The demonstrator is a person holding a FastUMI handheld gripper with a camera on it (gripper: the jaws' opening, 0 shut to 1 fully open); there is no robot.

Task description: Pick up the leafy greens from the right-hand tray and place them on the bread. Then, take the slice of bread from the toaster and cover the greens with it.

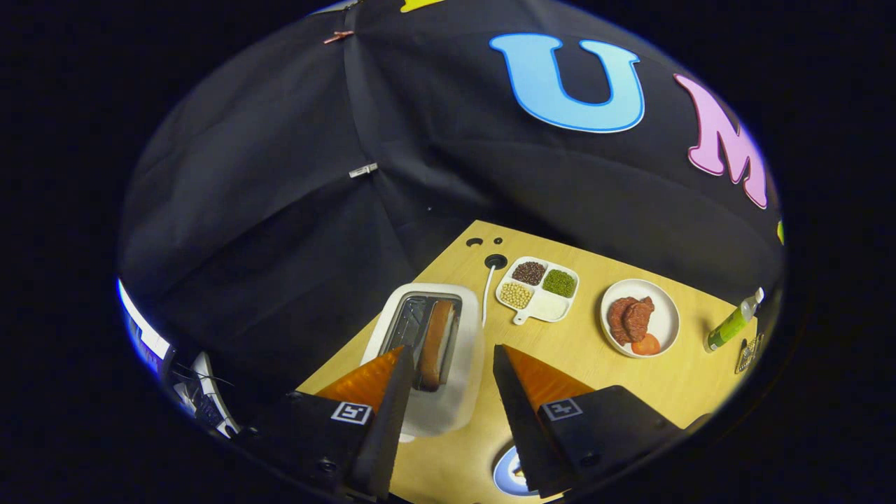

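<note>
Wooden tabletop (630,392) under us, and our gripper (448,360) hangs above it with the fingers spread wide, nothing between them but air. Just below the fingers we catch the edge of a pale blue plate (505,474), and we can't tell what's on it, so no idea whether the greens are already down there.

Right ahead, between the fingertips, sits the white toaster (462,392) with the bread slice (435,344) standing on edge in its right slot. The left fingertip overlaps the empty left slot from where we look.

What worries us: if we drop straight down like this, that left finger could go into the wrong slot or knock the toaster's rim and shove the whole thing. The slice also leans against the slot wall, so a finger may not fit on that side, and a hard squeeze could crush it.

Further on there's the toaster's white cord (486,294), a divided dish of beans (537,288), a plate of meat and tomato (640,317) and a green bottle (731,325). We see no leafy greens on any of them.
</note>
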